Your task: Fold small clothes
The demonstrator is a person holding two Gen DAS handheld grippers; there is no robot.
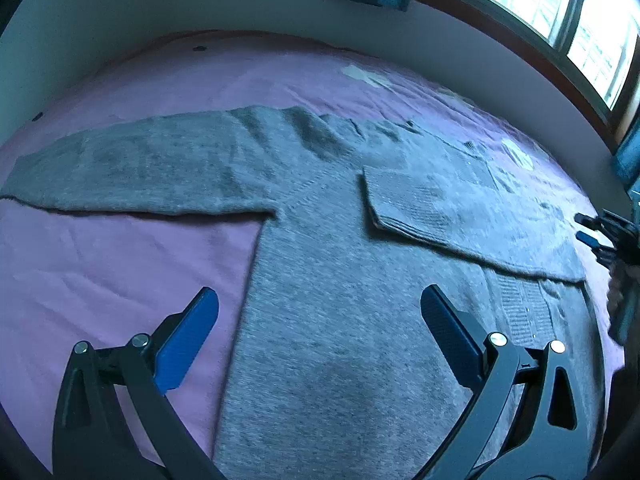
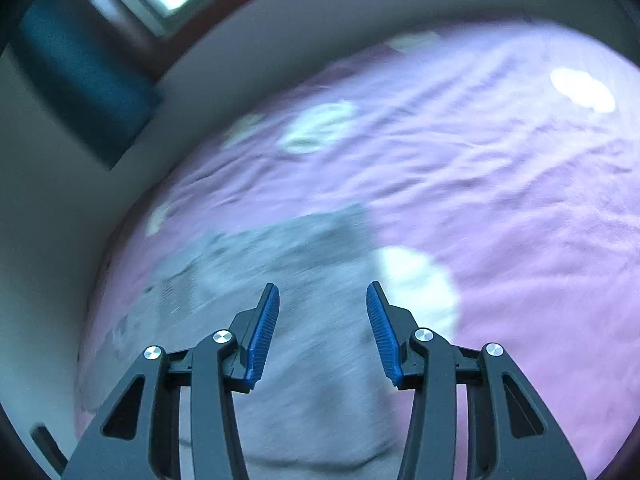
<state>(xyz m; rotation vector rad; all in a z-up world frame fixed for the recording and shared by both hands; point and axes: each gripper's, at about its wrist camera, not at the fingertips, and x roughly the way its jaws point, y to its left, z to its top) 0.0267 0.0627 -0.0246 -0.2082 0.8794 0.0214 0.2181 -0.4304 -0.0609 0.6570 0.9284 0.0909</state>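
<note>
Grey sweater (image 1: 328,272) lies on pink bedspread (image 1: 120,264) beneath window (image 1: 560,8).

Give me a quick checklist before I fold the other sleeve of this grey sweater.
1. Right sleeve folded across the body: ok.
2. Left sleeve spread flat on the pink sheet: ok, not yet folded.
3. Left hand-held gripper open and empty: ok.
4. Right hand-held gripper empty, jaws apart: ok.
5. Sweater body smooth: ok near the hem, some wrinkles at the shoulder.
6. Collar lying flat: cannot tell.
</note>
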